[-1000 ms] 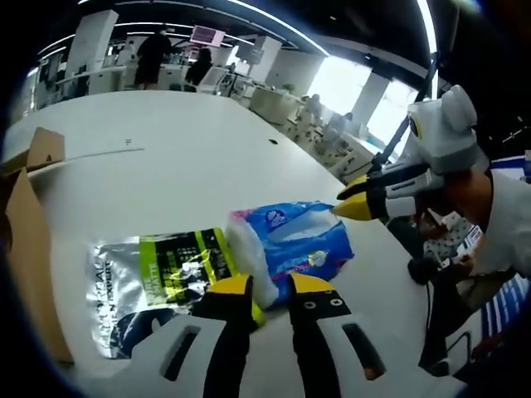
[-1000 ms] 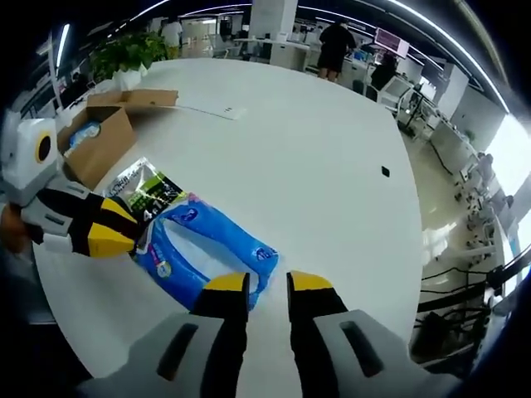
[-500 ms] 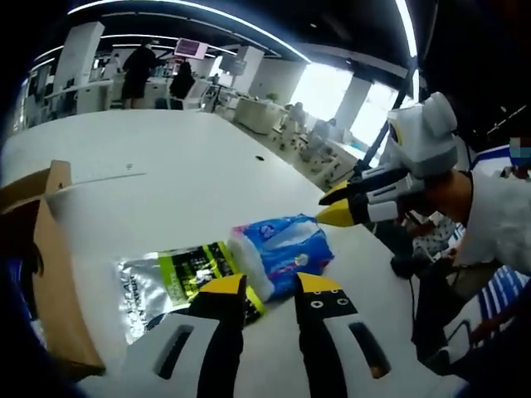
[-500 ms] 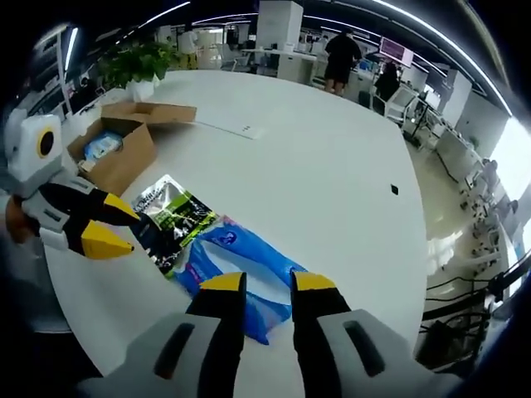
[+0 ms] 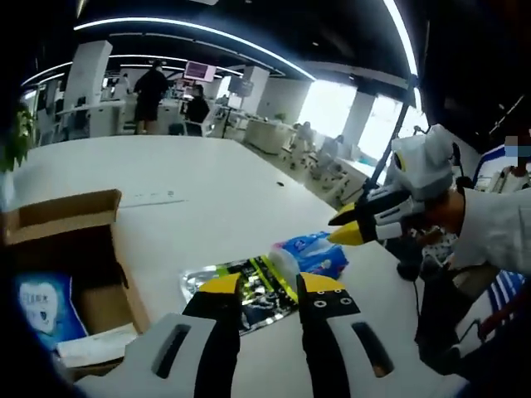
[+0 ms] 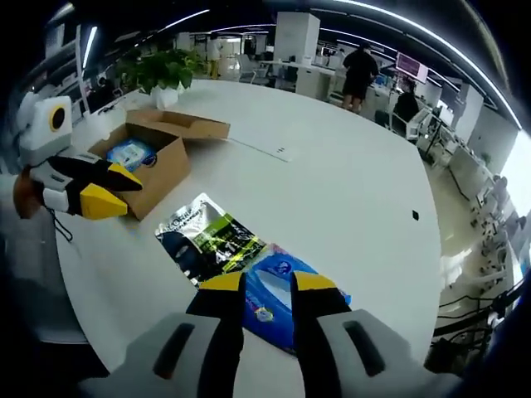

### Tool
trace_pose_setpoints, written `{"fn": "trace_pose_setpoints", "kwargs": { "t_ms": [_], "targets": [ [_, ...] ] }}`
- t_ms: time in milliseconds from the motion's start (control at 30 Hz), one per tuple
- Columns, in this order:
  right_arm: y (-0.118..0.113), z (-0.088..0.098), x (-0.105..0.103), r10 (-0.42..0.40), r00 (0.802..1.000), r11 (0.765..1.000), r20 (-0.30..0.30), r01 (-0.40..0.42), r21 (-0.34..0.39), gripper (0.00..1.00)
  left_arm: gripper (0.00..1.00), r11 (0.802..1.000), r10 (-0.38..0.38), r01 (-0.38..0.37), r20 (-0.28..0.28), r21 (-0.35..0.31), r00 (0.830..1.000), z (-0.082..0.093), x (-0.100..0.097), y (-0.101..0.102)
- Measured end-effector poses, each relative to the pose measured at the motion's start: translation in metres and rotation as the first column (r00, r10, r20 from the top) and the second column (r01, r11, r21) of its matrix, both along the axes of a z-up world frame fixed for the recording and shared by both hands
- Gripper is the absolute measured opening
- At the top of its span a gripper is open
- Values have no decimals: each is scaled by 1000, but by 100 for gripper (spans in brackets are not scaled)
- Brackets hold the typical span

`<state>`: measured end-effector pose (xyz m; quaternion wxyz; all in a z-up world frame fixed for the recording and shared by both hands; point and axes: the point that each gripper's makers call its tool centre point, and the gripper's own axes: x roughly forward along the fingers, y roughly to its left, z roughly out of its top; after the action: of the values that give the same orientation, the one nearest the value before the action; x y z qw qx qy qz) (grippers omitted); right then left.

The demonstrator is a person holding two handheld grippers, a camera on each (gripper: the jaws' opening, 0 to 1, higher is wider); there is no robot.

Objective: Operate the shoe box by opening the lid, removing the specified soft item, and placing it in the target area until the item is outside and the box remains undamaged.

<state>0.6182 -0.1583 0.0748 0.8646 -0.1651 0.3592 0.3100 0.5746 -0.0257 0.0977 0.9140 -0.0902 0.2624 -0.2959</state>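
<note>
With both my left gripper (image 5: 268,284) and right gripper (image 6: 269,282) holding nothing, fingers slightly spread, the blue tissue pack (image 6: 286,290) lies on the white worktop (image 6: 332,191) outside the shoe box (image 6: 153,157); it looks light, squashy and slick, so I'd pinch a short end.

Left gripper (image 5: 269,286) jaws slightly apart, empty; right gripper (image 6: 267,283) same; each at the other's 9/3 o'clock.

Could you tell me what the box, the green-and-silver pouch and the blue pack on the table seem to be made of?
Box: brown corrugated cardboard by its look, matte, with folded flaps. Green-and-silver pouch: likely metallised plastic film, glossy, catching glare. Blue pack: thin printed plastic wrap, shiny; soft contents probable.
</note>
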Motion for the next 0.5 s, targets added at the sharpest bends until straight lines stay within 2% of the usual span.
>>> {"fn": "trace_pose_setpoints", "kwargs": {
  "t_ms": [233, 500],
  "targets": [
    [29, 5, -11, 54, 999, 997, -9, -53, 50, 28, 32, 1000, 18, -18, 18, -8, 1000, 8, -6, 27],
    [60, 9, -23, 103, 995, 990, -9, -101, 101, 36, 36, 999, 42, -43, 44, 22, 998, 14, -10, 66]
  ]
}}
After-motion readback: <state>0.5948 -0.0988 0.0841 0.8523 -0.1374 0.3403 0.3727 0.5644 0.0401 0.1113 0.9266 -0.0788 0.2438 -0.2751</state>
